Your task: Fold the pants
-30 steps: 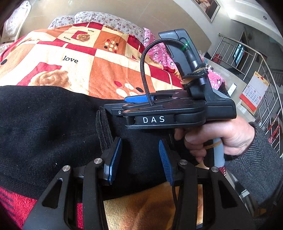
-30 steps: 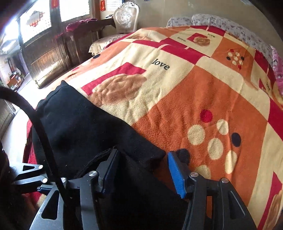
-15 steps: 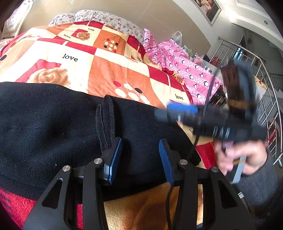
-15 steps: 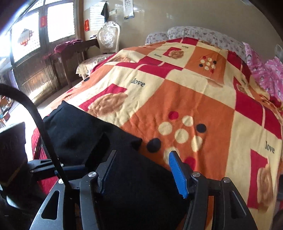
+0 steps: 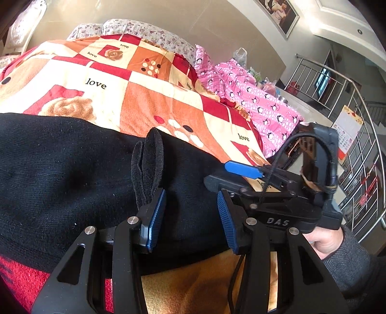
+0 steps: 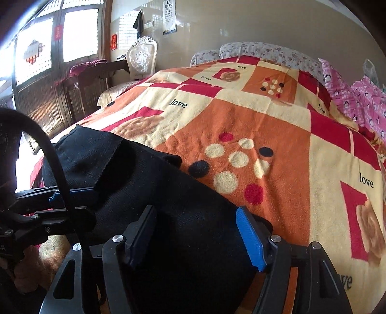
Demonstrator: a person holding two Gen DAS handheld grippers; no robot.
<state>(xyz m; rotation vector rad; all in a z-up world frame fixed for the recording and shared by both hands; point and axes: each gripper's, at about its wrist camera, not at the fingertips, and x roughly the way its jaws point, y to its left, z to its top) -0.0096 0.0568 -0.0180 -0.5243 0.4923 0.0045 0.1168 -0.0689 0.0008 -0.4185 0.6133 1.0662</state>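
Here my left tool [image 5: 190,217] stands apart over the black pants [image 5: 60,181], gripping nothing, beside a raised fold [image 5: 148,166]; that ridge could get pressed in crooked. My right tool [image 6: 196,236] is opening astride the cloth on the bed [image 6: 277,120]. No containers in view.

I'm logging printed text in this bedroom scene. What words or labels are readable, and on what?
"love": repeated on the patchwork blanket.
"DAS": on the right gripper body.
Wall calendar: too small to read.
Eye chart and red window stickers: illegible.
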